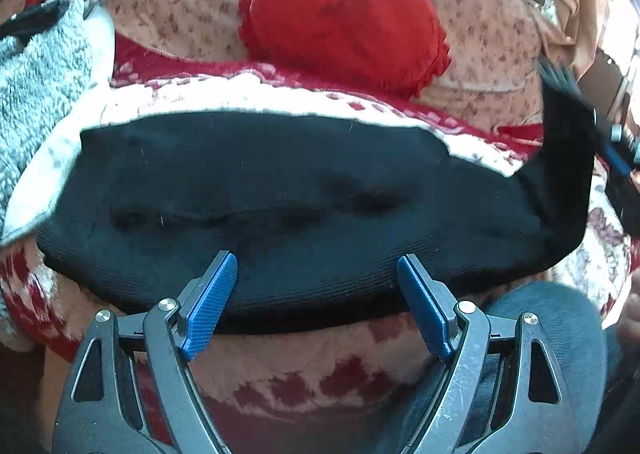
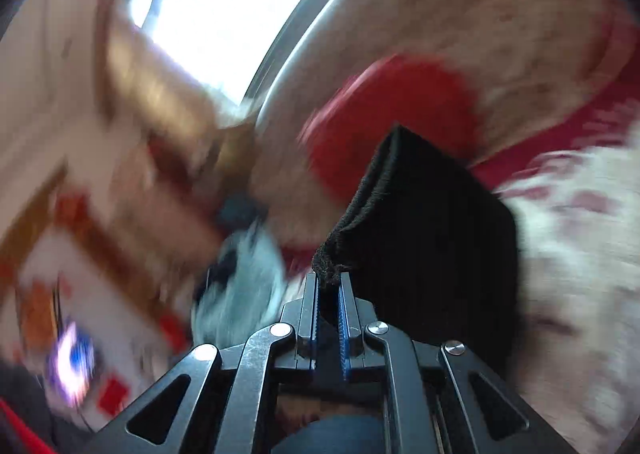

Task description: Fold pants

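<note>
Left wrist view first: my left gripper hangs with its blue pads spread wide, nothing between them, tips poised over the near edge of the black ribbed-knit pants. The pants lie flat across a fluffy red-and-white patterned blanket, stretched out sideways, which gives me a smooth base to fold onto. I judge the left jaws stand apart so they can come down and pin or take that near edge once the fold arrives. At the right side of this view the black cloth rises off the blanket toward my right gripper, so that end is plainly being lifted. Behind the pants sit a red frilled cushion against a floral beige pillow, and a grey fleece cloth lies to the left, all clear of the working area.

Right wrist view: my right gripper is pressed together on a bunched edge of the same black pants, the hem standing up out of the pads and the cloth hanging down to the right. The surroundings are smeared with blur. I hold the end high, I think, to carry it over the flat part without dragging.
</note>
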Demonstrator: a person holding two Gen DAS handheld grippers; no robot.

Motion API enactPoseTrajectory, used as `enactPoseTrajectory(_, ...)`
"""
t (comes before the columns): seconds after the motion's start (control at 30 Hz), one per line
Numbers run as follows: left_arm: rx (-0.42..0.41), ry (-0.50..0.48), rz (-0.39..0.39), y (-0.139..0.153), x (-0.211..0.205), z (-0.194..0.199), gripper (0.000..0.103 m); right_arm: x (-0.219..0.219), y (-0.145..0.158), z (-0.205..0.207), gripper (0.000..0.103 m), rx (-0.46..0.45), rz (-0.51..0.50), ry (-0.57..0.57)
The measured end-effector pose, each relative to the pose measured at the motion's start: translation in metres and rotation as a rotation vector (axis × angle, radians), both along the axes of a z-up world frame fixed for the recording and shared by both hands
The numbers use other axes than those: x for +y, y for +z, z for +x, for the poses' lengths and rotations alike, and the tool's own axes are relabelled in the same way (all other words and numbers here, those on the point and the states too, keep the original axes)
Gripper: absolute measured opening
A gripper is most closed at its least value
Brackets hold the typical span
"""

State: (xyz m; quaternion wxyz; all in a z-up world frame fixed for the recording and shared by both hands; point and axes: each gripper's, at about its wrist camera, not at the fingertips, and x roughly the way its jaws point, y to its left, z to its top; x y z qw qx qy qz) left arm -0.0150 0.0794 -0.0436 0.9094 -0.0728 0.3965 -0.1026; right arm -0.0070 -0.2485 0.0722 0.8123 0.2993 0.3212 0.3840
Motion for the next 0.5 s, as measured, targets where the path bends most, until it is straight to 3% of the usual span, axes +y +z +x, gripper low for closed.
enactPoseTrajectory(0.13, 0.004, -0.004, -0.017, 0.000, 0.002, 0.001, 0.082, 0.077, -0.016, 0.024, 0.007, 0.087, -0.233, 0.211)
enactPoseTrajectory(0.2, 0.004, -0.006, -0.018, 0.001, 0.002, 0.001, 0.082, 0.091, -0.030, 0.031, 0.007, 0.137, -0.302, 0.252)
enactPoseTrajectory(0.33, 0.005, -0.006, -0.022, -0.001, 0.003, 0.001, 0.082, 0.092, -0.028, 0.036, 0.007, 0.138, -0.320, 0.278)
enactPoseTrajectory(0.5, 0.006, -0.010, -0.003, 0.000, 0.000, 0.003, 0.083, 0.107, -0.050, 0.042, 0.008, 0.261, -0.414, 0.331)
